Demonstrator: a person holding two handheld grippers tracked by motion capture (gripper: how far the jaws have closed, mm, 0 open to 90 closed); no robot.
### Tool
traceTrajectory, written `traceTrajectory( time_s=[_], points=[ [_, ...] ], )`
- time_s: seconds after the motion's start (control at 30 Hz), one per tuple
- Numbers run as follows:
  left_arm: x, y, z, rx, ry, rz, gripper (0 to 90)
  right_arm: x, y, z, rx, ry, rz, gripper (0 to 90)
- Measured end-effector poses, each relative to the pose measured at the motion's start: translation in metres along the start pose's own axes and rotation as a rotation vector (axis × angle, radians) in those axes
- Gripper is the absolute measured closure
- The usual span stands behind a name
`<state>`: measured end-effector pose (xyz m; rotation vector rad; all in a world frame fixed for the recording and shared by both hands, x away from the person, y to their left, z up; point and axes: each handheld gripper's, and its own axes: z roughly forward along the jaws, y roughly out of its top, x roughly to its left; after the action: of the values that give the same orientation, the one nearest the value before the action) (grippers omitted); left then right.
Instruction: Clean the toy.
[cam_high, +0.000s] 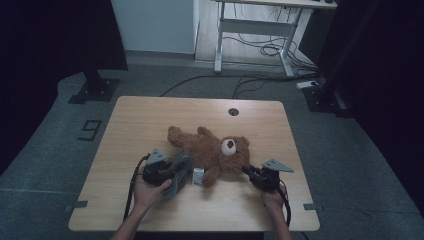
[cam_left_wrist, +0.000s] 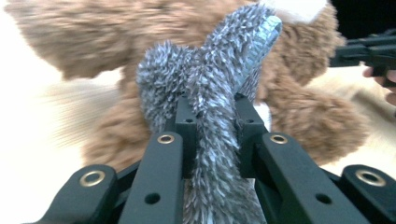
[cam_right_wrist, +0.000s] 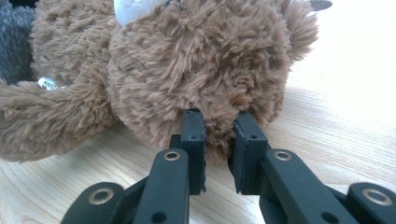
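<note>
A person's two hands worked at a wooden counter (cam_high: 150, 125), each holding a tool. The left tool (cam_high: 162, 171), at the near left, was clamped on a grey shaggy cloth (cam_high: 181, 170); in the left gripper view the cloth (cam_left_wrist: 212, 116) stood pinched between the black jaws, one end rising above them, the rest hanging down past them. The right tool (cam_high: 252, 173), at the near right, gripped the bear (cam_high: 212, 152) by the fur of its head; in the right gripper view the jaws were closed on a tuft at the underside of the round brown head (cam_right_wrist: 196, 70).

The bear lay on its back across the middle of the counter, head toward the right tool, legs stretched toward the far left. The cloth was just beside the bear's body, on its near left side. A small white tag (cam_high: 198, 176) lay next to the bear's near arm, between the two tools.

Farther off, a round hole (cam_high: 233, 111) marked the counter's far edge. Beyond it, on the grey floor (cam_high: 165, 80), cables (cam_high: 260, 50) trailed under a white desk frame (cam_high: 257, 27).
</note>
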<state>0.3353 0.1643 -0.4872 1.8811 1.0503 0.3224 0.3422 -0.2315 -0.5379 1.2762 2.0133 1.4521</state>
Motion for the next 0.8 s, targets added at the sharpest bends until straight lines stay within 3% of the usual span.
traceTrajectory(
  time_s=[0.1, 0.37, 0.57, 0.7, 0.77, 0.8],
  points=[
    [0.011, -0.003, -0.004, -0.004, 0.007, -0.033, 75.8, 0.0, 0.0, 0.0, 0.001, 0.002, -0.001, 77.0],
    [0.026, -0.006, -0.016, -0.004, 0.057, -0.038, 75.8, -0.001, 0.0, 0.0, 0.002, 0.004, -0.005, 77.0],
    [0.051, -0.015, -0.031, 0.019, 0.146, -0.069, 76.0, -0.001, 0.0, 0.0, 0.005, 0.002, -0.006, 77.0],
    [0.054, -0.014, -0.034, -0.007, 0.124, -0.095, 76.0, -0.001, 0.0, 0.0, 0.005, 0.0, -0.006, 77.0],
    [0.048, -0.007, -0.034, -0.028, 0.109, -0.075, 76.1, -0.001, 0.0, 0.0, 0.005, -0.001, -0.005, 77.0],
    [0.039, 0.004, -0.033, -0.044, 0.092, -0.048, 76.1, -0.001, 0.0, 0.0, 0.006, -0.002, -0.006, 77.0]
  ],
)
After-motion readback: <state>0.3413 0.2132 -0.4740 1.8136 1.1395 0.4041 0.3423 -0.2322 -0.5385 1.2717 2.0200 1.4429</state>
